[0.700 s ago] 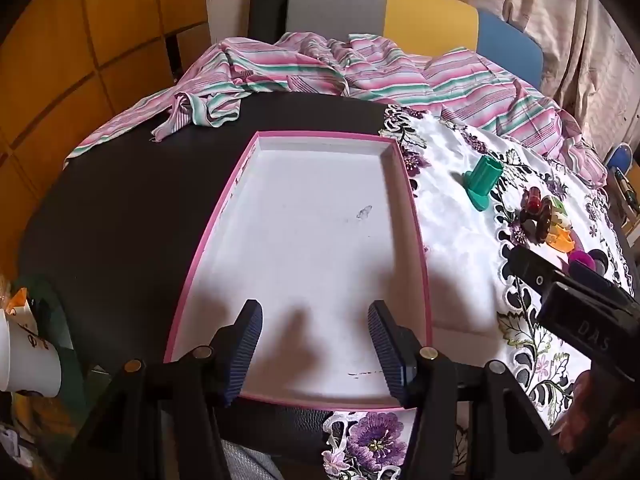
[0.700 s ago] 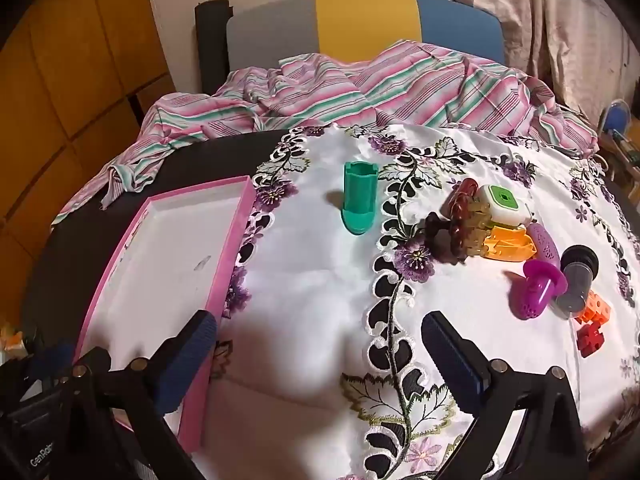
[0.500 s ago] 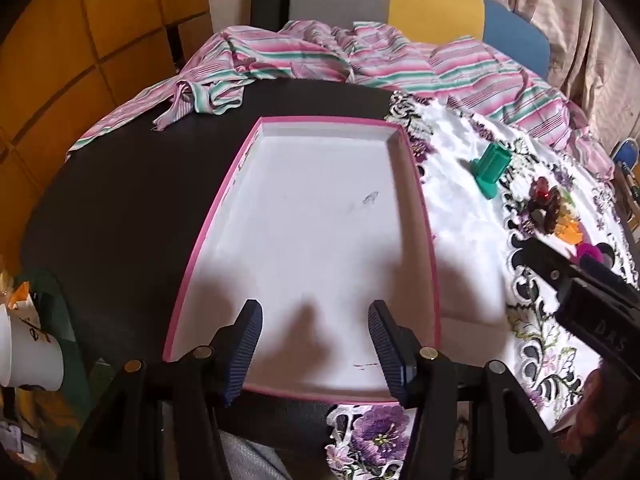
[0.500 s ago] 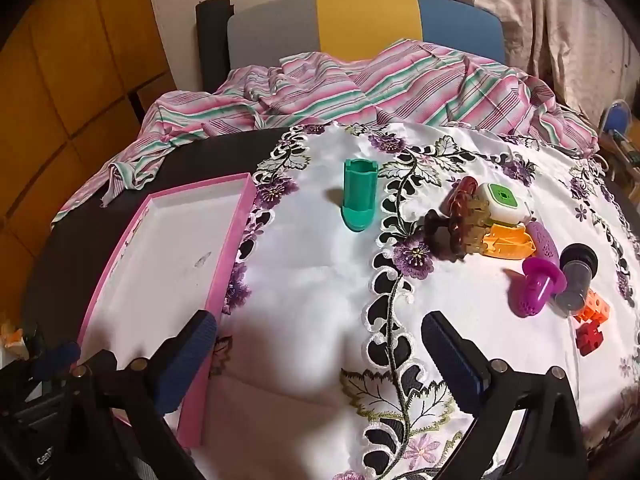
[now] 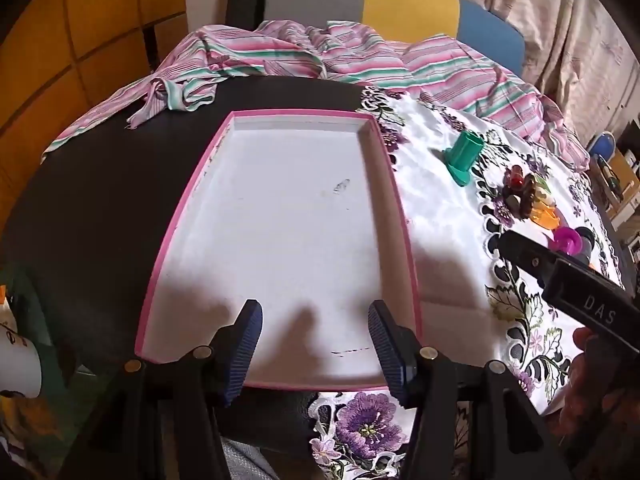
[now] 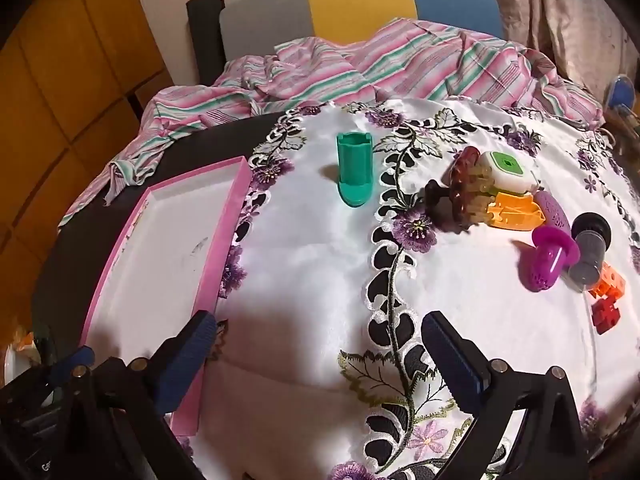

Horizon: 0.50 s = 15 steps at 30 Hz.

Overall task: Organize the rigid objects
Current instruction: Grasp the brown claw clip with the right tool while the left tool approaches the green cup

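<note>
A pink-rimmed white tray lies on the dark table, with nothing in it; it also shows in the right wrist view. My left gripper is open and empty over the tray's near end. My right gripper is open and empty above the white embroidered cloth. On the cloth lie a green cylinder piece, a brown hair claw, a white-and-green box, an orange piece, a magenta plunger-shaped piece, a grey cylinder and orange and red blocks.
A striped pink and green cloth is heaped at the table's far edge, before a grey, yellow and blue chair back. A white paper cup stands at the left. The right gripper's body shows right of the tray.
The left gripper has drawn back and up a little, so the tray shows fuller. The right gripper has shifted slightly. Both stay open and the objects have not moved.
</note>
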Tool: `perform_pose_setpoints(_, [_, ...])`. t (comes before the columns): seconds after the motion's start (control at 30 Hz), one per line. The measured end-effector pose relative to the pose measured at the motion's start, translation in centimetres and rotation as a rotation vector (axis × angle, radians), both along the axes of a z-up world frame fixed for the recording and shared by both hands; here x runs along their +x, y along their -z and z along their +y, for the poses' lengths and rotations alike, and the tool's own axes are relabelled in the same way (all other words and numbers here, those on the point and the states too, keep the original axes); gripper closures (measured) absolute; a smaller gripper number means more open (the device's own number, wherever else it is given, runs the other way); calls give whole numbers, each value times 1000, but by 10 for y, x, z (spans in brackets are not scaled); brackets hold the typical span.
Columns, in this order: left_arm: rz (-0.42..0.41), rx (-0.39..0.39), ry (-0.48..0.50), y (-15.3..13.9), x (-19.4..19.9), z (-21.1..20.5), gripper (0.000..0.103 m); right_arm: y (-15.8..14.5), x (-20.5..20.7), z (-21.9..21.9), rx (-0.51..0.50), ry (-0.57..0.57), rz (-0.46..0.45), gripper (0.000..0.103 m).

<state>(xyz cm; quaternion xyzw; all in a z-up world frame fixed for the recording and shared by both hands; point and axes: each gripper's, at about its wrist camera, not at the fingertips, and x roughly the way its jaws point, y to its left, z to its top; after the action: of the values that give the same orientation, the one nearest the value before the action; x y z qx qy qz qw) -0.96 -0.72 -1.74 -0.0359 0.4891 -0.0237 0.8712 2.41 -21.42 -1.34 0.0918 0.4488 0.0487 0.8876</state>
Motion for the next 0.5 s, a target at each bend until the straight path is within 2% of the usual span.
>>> perform_pose_setpoints(0.2, [-16, -69, 56, 0, -4, -6, 47, -2, -3, -12, 45, 0, -50, 0])
perform_pose_setpoints(0.5, [5, -29, 100, 7, -8, -23, 47, 14, 2, -44, 27, 54, 27, 0])
